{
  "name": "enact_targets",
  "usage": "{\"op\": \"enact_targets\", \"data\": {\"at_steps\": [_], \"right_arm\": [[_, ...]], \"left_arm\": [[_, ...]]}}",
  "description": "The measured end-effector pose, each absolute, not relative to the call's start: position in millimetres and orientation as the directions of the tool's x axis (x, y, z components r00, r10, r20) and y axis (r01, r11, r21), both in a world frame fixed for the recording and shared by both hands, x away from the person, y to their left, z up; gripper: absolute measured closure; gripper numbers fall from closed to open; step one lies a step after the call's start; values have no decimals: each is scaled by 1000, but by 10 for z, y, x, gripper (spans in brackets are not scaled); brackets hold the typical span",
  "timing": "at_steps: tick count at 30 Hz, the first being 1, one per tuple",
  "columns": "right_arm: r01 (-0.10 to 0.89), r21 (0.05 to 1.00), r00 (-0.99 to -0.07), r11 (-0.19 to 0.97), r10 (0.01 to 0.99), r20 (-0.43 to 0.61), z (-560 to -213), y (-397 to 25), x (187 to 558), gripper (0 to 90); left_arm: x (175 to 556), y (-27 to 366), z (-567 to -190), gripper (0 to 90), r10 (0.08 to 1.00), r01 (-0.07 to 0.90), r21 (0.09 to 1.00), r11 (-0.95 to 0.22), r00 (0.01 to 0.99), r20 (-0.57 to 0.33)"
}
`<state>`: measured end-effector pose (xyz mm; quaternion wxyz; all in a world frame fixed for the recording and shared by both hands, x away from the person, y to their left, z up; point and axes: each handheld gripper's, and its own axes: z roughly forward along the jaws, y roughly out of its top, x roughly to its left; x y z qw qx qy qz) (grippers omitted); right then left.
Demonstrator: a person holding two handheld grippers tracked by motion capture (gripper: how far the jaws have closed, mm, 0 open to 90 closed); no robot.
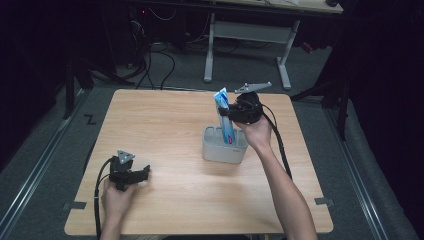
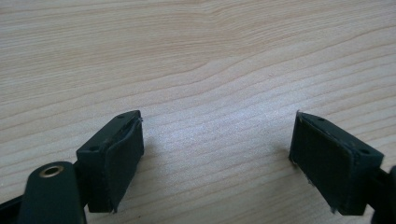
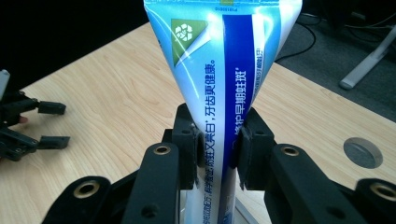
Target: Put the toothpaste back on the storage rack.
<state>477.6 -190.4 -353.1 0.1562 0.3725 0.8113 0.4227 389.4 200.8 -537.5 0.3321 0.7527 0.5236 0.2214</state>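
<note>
I am holding my left gripper (image 2: pixel 217 140) low over the bare wooden table (image 2: pixel 196 56), its black jaws spread wide apart.

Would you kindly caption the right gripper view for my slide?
Right gripper clamps an upright toothpaste tube above the wooden table.

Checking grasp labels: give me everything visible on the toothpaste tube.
The toothpaste tube is a soft, glossy tube, light blue and white with a dark blue stripe, a green recycling mark and Chinese print. It stands roughly upright, flat crimped end up, its lower end inside the grey holder on the wooden table. The right gripper is shut on its middle, pads pressing both faces. Its cap end is hidden.
</note>
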Motion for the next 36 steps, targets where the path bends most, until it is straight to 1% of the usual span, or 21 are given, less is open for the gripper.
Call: {"op": "enact_targets", "data": {"at_steps": [36], "right_arm": [[509,746,-667,430,745,26,-3825,-1962,4719,715]], "left_arm": [[3894,2007,-5375,178,935,641,732,-231,353,-14]]}}
